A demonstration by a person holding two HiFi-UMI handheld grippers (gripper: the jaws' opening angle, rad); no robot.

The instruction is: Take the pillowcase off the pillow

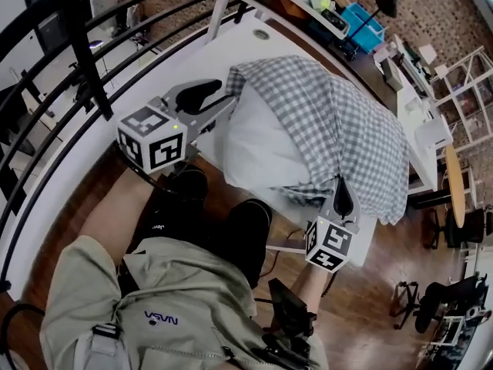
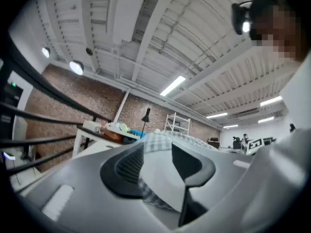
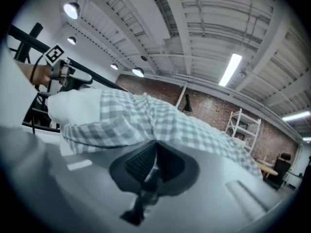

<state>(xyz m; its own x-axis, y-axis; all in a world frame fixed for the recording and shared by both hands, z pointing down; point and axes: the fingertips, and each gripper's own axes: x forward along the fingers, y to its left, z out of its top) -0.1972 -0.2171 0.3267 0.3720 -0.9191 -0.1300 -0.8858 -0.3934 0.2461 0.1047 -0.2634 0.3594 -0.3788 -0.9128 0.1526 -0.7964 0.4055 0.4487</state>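
Your left gripper [image 1: 225,99] has its jaws partway apart, clamped on a fold of the bare white pillow [image 1: 258,141]. Your right gripper [image 1: 341,191] has its jaws nearly together on a thin pinch of the checked pillowcase [image 1: 339,122], at its near hem. The pillow lies on the white table [image 1: 216,48] with its bare end toward you, seemingly past the near edge. The pillowcase covers the far, larger part of it. The first risk, as I judge it, is in your left grip. The left gripper view shows a strip of checked cloth low between the pads, under the white. If that cloth is caught in with the pillow, pulling your hands apart sets the two grips against each other, and the case won't slide. The second risk is your right hold. It is a narrow bite close to the hem, and most of the pillow is inside the case, so the drag could pull the cloth out of the pads on a sharp tug. A one-sided pull from that corner may also bunch the case on the stuffing and jam it. Lastly, if the left grip slips while the bare end hangs toward you, the pillow could drop off the table's edge.
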